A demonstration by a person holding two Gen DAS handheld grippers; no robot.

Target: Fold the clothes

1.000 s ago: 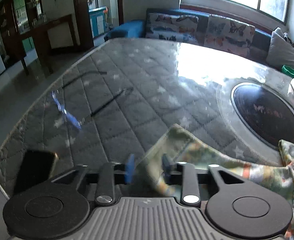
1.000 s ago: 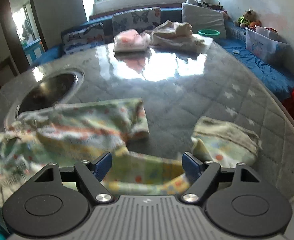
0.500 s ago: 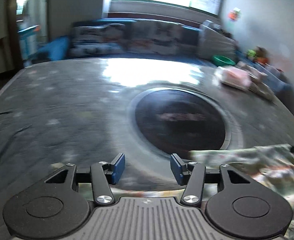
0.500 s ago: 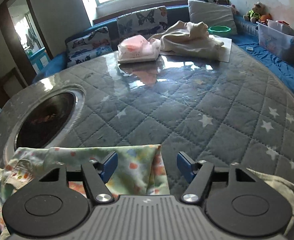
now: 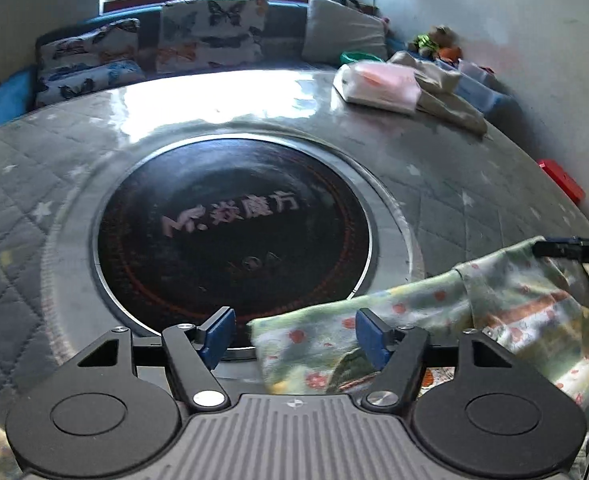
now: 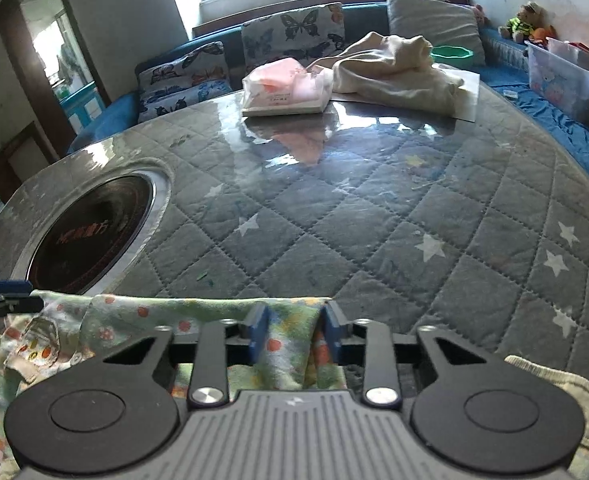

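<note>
A light green floral garment [image 5: 494, 312] lies along the near edge of the quilted table. In the left wrist view my left gripper [image 5: 294, 334] is open, its blue pads either side of the garment's left corner. In the right wrist view my right gripper [image 6: 294, 332] has its jaws closed partway around a fold at the garment [image 6: 154, 320] top right corner, with cloth bunched between the pads. The left gripper's tip [image 6: 2, 292] shows at the far left, the right gripper's tip [image 5: 574, 248] at the far right.
A round black cooktop [image 5: 234, 232] is set in the table [image 6: 374, 220]. At the far side lie a pink packet [image 6: 286, 88] and a cream cloth [image 6: 398, 72]. Another pale cloth [image 6: 566, 388] lies near right. A sofa with butterfly cushions [image 6: 290, 36] runs behind.
The left gripper let go of the cloth, swung right over the cooktop and opened wide at the garment's left corner. The right gripper moved onto the garment's right corner and its jaws narrowed on it.
</note>
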